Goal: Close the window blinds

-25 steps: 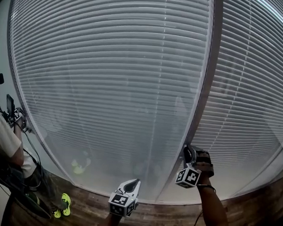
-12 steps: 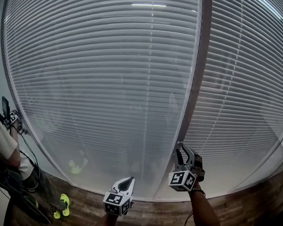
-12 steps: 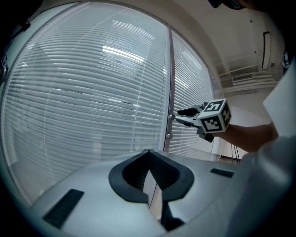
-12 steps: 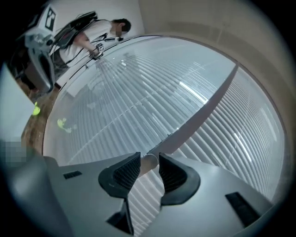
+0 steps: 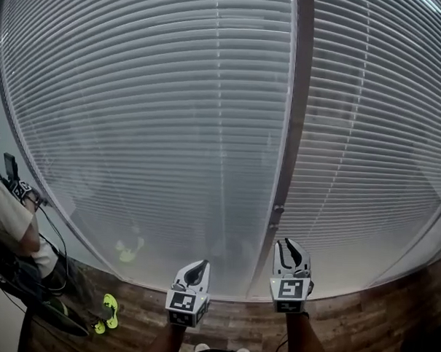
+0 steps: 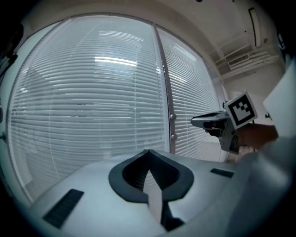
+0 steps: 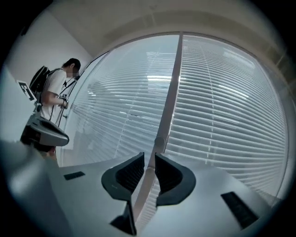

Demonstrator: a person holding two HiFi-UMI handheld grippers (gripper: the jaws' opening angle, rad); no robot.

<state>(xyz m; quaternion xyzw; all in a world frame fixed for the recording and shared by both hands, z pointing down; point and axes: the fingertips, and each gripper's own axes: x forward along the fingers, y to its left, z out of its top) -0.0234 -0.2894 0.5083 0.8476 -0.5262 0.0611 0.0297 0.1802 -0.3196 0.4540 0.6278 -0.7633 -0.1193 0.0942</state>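
The window blinds (image 5: 150,117) hang lowered across the whole far wall, divided by a grey post (image 5: 289,138), above a brown wooden floor (image 5: 360,331); the left gripper (image 5: 199,265) is closed and empty, and the right gripper (image 5: 289,246), near the post, has just been closing its jaws, which keep a small gap with nothing between them.

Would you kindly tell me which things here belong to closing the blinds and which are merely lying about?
Job: left blind; right blind; knobbed rod at the post between them.
Lying about: yellow-green shoes on the floor; person standing at left.
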